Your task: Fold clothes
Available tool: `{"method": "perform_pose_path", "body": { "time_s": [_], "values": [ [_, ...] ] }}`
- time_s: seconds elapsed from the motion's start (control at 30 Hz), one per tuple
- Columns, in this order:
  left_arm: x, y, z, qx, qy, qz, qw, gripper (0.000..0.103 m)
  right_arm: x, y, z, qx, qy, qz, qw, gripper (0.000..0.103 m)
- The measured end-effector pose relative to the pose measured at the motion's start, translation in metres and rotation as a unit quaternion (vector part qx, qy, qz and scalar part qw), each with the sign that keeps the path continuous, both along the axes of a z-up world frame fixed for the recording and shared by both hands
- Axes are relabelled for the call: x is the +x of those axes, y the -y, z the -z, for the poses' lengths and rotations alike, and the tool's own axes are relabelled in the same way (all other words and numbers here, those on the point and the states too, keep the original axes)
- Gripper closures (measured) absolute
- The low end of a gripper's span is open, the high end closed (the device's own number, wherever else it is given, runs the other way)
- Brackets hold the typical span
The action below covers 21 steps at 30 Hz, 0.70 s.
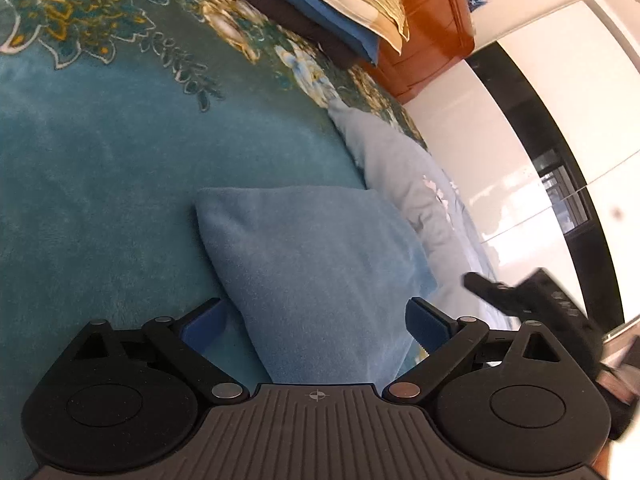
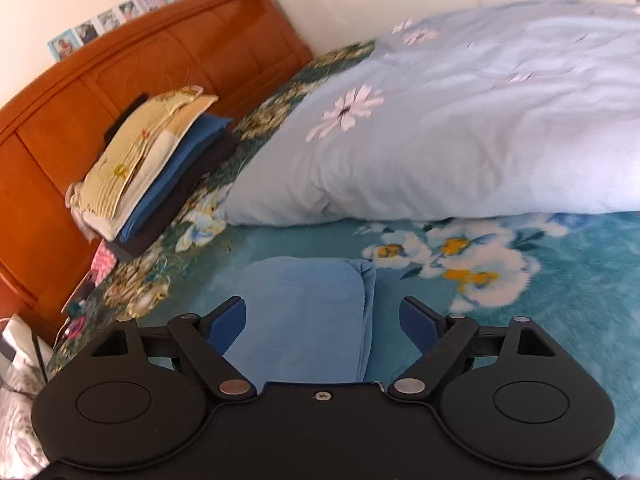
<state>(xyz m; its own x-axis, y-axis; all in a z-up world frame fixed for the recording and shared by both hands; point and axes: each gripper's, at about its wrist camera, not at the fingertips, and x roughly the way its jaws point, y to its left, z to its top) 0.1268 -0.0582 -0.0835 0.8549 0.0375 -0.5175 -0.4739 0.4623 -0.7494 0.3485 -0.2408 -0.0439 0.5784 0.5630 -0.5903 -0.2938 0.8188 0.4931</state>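
Note:
A folded light blue fleece garment (image 1: 312, 264) lies flat on the teal floral blanket (image 1: 100, 184). My left gripper (image 1: 314, 322) hangs just above its near end, open, one blue pad on either side and neither pressing the cloth. In the right wrist view the same garment (image 2: 304, 320) shows a rounded fold along its right edge. My right gripper (image 2: 324, 322) is open over it, the pads clear of the fabric. Part of the right gripper (image 1: 520, 300) shows blurred at the right in the left wrist view.
A stack of folded clothes (image 2: 148, 168), yellow striped on top of blue and dark pieces, rests against the orange wooden headboard (image 2: 160, 64). A bulky pale blue flowered duvet (image 2: 440, 120) lies along the bed's far side. White wall panels (image 1: 500, 120) stand beyond the bed.

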Motion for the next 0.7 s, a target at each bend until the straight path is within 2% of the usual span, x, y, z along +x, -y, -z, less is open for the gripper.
{"method": "perform_pose_path", "body": {
  "time_s": [0.2,0.5,0.57,0.63,0.7],
  "values": [
    [0.002,0.000,0.000,0.010,0.002,0.007,0.9999,0.006,0.031,0.006,0.035,0.037,-0.045,0.022,0.998,0.022],
    [0.007,-0.012,0.006,-0.017,0.016,0.013,0.9996,0.004,0.053,-0.020,0.054,0.032,-0.061,-0.019,0.997,0.021],
    [0.007,-0.015,0.007,-0.027,0.023,0.016,0.9992,0.004,0.055,-0.022,0.056,0.042,-0.060,-0.023,0.997,0.024],
    [0.007,-0.019,0.009,-0.038,0.030,0.019,0.9986,0.005,0.058,-0.025,0.058,0.047,-0.062,-0.031,0.996,0.040],
    [0.007,-0.021,0.010,-0.046,0.033,0.020,0.9982,0.005,0.061,-0.025,0.060,0.058,-0.069,-0.034,0.995,0.041]
  ]
}}
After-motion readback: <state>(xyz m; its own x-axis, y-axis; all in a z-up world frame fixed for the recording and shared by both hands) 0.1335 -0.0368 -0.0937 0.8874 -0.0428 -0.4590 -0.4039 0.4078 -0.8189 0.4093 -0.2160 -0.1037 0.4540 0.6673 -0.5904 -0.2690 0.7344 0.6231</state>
